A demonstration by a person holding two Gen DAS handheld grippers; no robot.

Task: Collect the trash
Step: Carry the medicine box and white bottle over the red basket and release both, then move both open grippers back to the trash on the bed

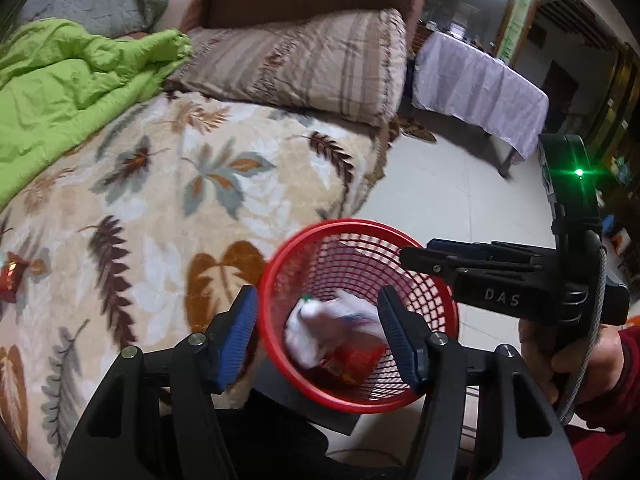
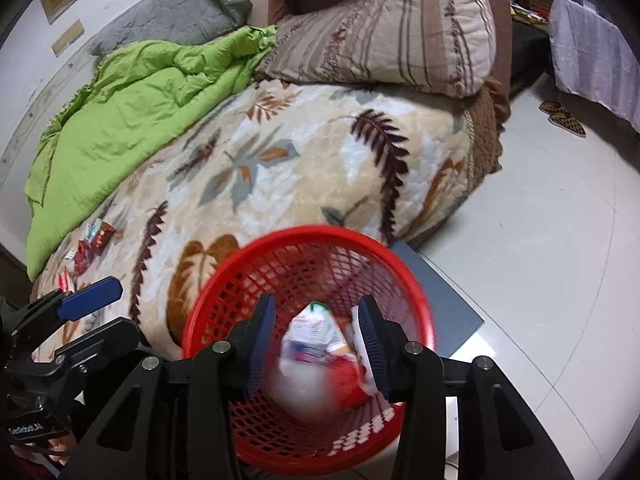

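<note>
A red mesh basket [image 1: 280, 264] stands on the floor beside the bed; it also shows in the right wrist view [image 2: 248, 272]. White and red wrappers [image 1: 340, 332] lie inside it, blurred [image 2: 320, 344]. My left gripper [image 1: 316, 336] is open and empty above the basket's near side. My right gripper [image 2: 316, 344] is open over the basket mouth, and it appears in the left wrist view [image 1: 472, 268] at the right. More wrappers [image 2: 92, 240] lie on the leaf-patterned blanket at the left; one red wrapper [image 1: 10, 276] shows at the left edge.
A green quilt [image 1: 68, 88] and striped pillow [image 1: 304, 64] lie on the bed [image 1: 160, 184]. A grey mat [image 2: 444, 300] lies under the basket on white tile floor [image 2: 552, 216]. A cloth-covered table [image 1: 480, 92] stands at the back right, slippers [image 2: 564, 118] near it.
</note>
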